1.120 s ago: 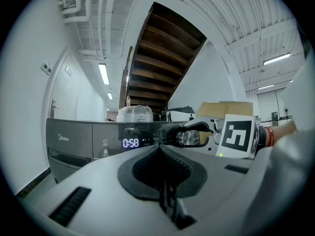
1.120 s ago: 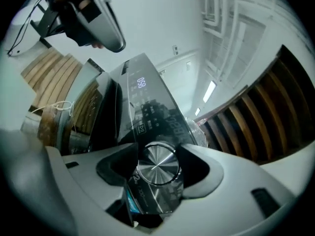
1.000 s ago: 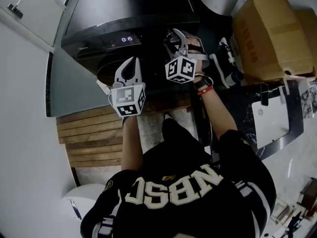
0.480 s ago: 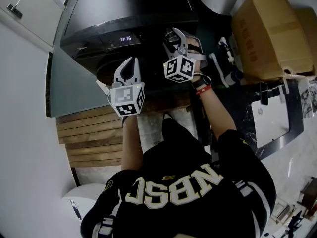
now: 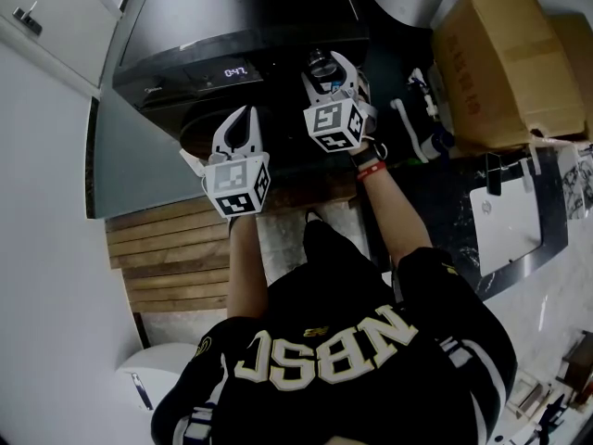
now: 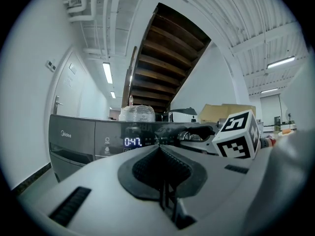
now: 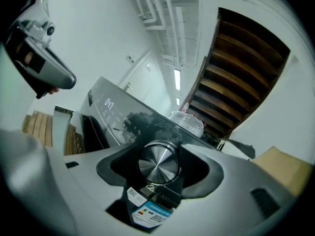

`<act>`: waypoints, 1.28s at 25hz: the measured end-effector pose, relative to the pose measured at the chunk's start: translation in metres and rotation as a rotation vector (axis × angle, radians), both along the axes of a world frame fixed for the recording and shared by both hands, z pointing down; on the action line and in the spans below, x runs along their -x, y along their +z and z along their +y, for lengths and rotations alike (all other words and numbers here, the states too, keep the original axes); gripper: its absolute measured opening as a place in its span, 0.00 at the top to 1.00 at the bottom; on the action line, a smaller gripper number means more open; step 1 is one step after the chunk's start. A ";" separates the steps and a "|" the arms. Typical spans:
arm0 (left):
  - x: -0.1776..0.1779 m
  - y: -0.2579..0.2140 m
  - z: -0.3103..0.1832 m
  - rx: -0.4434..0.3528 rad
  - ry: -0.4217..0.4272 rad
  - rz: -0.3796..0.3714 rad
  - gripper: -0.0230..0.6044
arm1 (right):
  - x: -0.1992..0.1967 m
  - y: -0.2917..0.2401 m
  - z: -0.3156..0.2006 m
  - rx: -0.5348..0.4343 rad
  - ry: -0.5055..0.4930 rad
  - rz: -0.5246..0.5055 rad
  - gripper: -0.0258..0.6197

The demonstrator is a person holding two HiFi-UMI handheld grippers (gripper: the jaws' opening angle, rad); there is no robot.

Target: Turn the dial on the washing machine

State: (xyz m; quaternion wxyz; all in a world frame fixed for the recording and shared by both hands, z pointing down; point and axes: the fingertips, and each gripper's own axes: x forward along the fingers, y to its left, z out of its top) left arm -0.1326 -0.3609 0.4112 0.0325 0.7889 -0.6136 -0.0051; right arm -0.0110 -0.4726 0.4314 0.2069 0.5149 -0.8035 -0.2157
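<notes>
Left of centre, the left gripper point(image 5: 246, 119) is closed on nothing and held back, probably to stay clear. Beyond it, at upper centre, the right gripper point(image 5: 330, 68) clamps the metal dial point(image 7: 157, 163) on the washing machine point(image 5: 232, 17) panel, placed for twisting.

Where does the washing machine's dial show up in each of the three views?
Head view: the dial is upper centre, mostly covered by the right gripper.
Left gripper view: a shiny edge right of centre, probably the dial.
Right gripper view: lower centre, dial gripped between the jaws.
Shared landmark: the lit display reading 0:47, left of the dial in all three.
</notes>
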 end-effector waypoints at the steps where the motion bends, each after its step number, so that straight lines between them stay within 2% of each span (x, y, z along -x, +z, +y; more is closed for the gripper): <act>1: 0.000 0.000 0.000 0.000 0.000 0.000 0.94 | -0.001 -0.001 0.000 0.008 0.006 -0.021 0.54; 8: -0.001 -0.001 0.000 0.001 0.000 0.003 0.94 | 0.000 -0.001 -0.001 0.023 0.002 -0.027 0.54; 13: -0.003 0.001 0.000 0.005 0.001 0.003 0.94 | -0.002 -0.001 -0.001 0.041 0.015 -0.074 0.54; 17: -0.001 0.000 0.000 0.003 -0.004 0.004 0.94 | -0.004 -0.004 -0.002 0.066 0.038 -0.188 0.54; 21: 0.001 0.000 0.000 0.002 -0.010 0.006 0.94 | -0.011 -0.004 -0.005 0.126 0.071 -0.398 0.54; 23: 0.001 0.000 0.000 0.001 -0.011 0.008 0.94 | -0.014 -0.002 -0.007 0.138 0.085 -0.454 0.54; 32: -0.003 0.001 0.000 0.002 -0.001 0.011 0.94 | -0.014 -0.001 -0.007 0.146 0.075 -0.458 0.54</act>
